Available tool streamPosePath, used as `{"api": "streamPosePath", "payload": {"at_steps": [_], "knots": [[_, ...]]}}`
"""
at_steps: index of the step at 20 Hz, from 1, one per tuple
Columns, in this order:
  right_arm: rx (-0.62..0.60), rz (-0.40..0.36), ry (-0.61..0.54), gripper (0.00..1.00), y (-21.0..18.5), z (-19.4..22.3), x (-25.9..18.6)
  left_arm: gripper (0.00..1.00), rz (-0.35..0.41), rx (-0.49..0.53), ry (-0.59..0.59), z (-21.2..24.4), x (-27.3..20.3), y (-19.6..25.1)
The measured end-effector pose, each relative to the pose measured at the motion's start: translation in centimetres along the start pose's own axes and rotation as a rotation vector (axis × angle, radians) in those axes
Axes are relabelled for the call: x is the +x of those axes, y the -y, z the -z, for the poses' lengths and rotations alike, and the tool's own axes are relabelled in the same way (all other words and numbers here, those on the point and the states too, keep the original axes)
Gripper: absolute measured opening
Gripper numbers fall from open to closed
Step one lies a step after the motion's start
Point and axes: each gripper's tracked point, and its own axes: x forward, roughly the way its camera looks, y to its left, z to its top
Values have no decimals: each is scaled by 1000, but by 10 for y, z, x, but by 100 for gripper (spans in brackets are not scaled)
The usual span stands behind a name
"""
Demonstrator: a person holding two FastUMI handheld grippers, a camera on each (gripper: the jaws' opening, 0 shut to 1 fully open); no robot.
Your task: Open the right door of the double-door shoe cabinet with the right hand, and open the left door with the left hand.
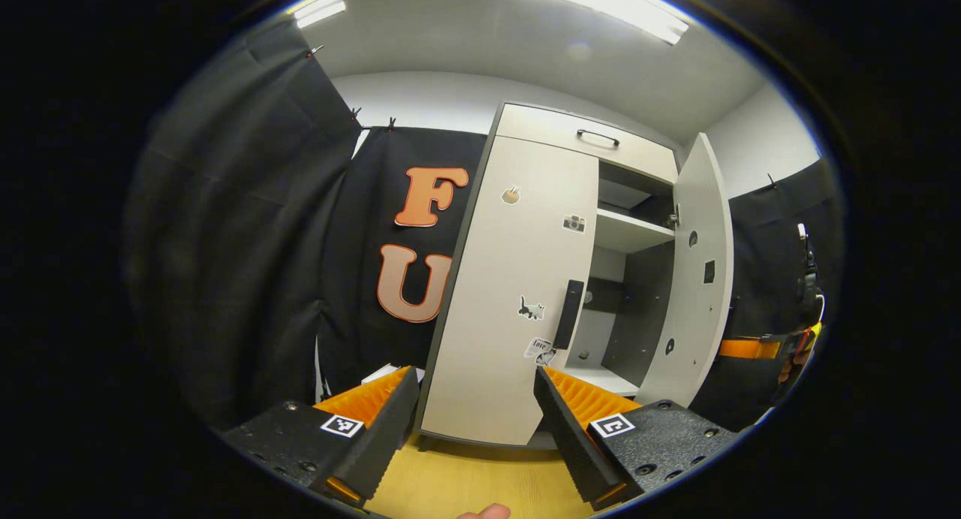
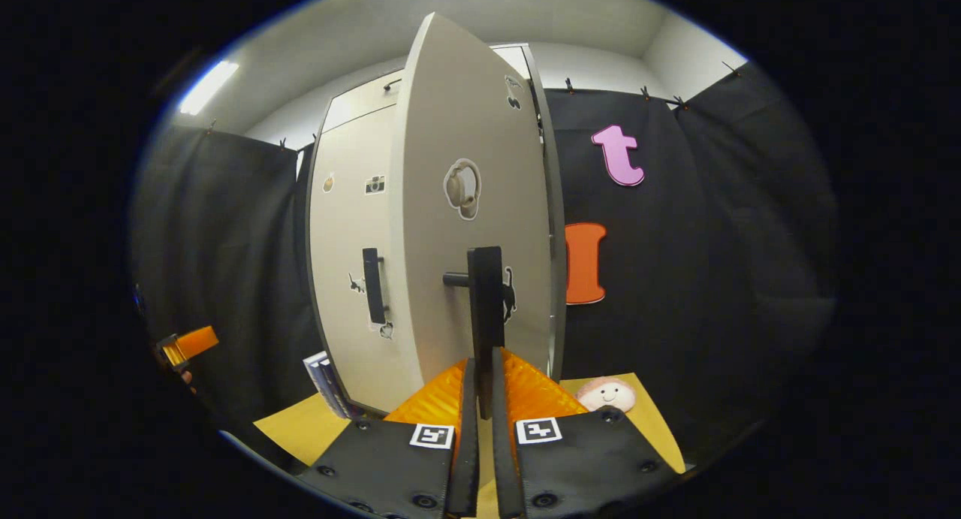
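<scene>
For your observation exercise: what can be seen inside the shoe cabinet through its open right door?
Inside the shoe cabinet: a white shelf and a pale floor panel. The closed left door hides the rest.

Long white fluorescent ceiling strips (image 1: 601,4) glowing brightly high above the tongs, washing the pale grey matte cabinet door (image 1: 507,294) ahead evenly, soft glare spotting the white ceiling (image 1: 578,51), fisheye bending edges, rims darkening and blurring, centres staying sharp.
</scene>
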Motion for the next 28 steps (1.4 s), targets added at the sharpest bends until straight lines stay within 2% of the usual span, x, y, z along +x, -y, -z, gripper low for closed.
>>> {"api": "streamPosePath", "payload": {"at_steps": [2, 4, 7, 8, 9, 13, 16, 22, 26, 28], "knots": [[-21, 33, 6, 12, 10, 0, -2, 91, 0, -7, 0, 1, 1, -1], [1, 55, 13, 10, 12, -1, -3, 94, 6, -22, -10, 5, 3, 2], [7, 99, 22, 10, 23, -1, -4, 95, 20, -39, -26, 11, 5, 6], [2, 124, 27, 10, 29, -1, -4, 92, 22, -39, -30, 13, 5, 7], [-10, 151, 29, 10, 36, -2, -4, 95, 24, -38, -30, 13, 6, 8], [-19, 243, 37, 10, 60, -3, -5, 95, 30, -43, -34, 17, 8, 9], [22, 211, 43, 10, 52, -4, -1, 94, 27, -44, -43, 19, 10, 9], [-4, 248, 32, 10, 57, -3, -8, 94, 60, -10, -23, 12, 39, 24], [-29, 251, 58, 10, 58, -8, -21, 94, 136, -24, -33, 17, 86, 57], [-27, 251, 59, 10, 56, -8, -29, 94, 227, -26, -30, 15, 115, 87]]}}
